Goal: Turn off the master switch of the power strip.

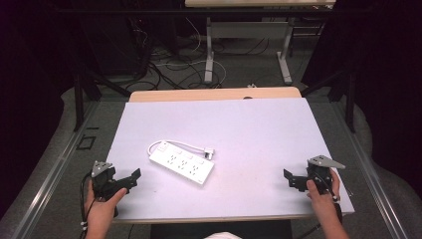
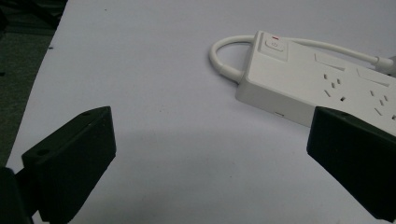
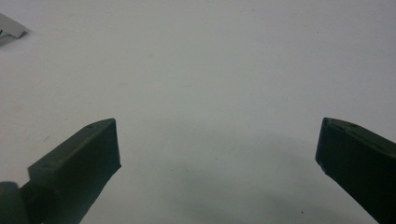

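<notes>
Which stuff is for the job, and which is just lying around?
For the job:
power strip with its cord and plug
left hand-held gripper, open
right hand-held gripper, open

Just around:
cables on the floor
desk legs behind the table

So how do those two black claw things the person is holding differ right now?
The left gripper sits near the white power strip, which lies just ahead of its jaws; the right gripper is far from it, over bare table. The left one points toward the table's middle from the left edge, the right one from the right edge. Both are hand-held, black, with jaws wide open and holding nothing.
</notes>
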Motion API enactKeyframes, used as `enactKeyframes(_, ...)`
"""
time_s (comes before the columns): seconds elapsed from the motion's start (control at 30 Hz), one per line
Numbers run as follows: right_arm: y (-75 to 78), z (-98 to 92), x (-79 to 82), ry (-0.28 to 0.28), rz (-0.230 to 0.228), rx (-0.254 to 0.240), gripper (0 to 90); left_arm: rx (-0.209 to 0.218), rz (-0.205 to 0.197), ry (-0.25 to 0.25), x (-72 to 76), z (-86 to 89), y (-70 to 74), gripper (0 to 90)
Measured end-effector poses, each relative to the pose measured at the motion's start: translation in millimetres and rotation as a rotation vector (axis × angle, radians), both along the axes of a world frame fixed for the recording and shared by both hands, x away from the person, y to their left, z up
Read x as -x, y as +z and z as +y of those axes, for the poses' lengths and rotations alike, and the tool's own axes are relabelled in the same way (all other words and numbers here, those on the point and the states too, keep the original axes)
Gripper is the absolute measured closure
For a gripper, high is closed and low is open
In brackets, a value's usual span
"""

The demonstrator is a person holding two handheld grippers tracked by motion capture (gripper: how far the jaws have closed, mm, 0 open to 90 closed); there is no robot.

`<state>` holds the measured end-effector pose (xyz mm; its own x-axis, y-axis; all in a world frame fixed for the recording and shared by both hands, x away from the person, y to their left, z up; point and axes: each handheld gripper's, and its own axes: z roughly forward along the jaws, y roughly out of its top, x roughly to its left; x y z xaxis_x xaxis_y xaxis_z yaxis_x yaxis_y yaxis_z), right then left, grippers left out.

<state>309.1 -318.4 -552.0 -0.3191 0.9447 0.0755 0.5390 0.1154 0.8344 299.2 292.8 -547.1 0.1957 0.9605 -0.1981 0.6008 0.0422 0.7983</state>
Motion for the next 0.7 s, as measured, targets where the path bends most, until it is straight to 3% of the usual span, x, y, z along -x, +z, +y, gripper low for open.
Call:
enactKeyframes(0.27, -2.1, 1.0, -1.5, -0.008, -0.024, 0.003, 0.0, -0.026, 0.005, -0.011, -0.1, -4.9, -7.9, 1.5)
enactKeyframes(0.3, -0.6, -0.2, -0.6, 0.005, -0.001, 0.007, 0.0, -0.03, 0.005, -0.014, -0.6, -5.8, -8.9, 1.5)
enactKeyframes(0.5, -1.2, 0.4, -1.3, -0.002, -0.007, 0.005, 0.0, -0.054, 0.018, -0.029, -2.0, -8.9, -11.5, 1.6)
enactKeyframes(0.7, -1.6, 0.5, -1.6, 0.005, 0.003, 0.003, 0.0, -0.051, 0.023, -0.028, -2.8, -8.9, -12.7, 1.7)
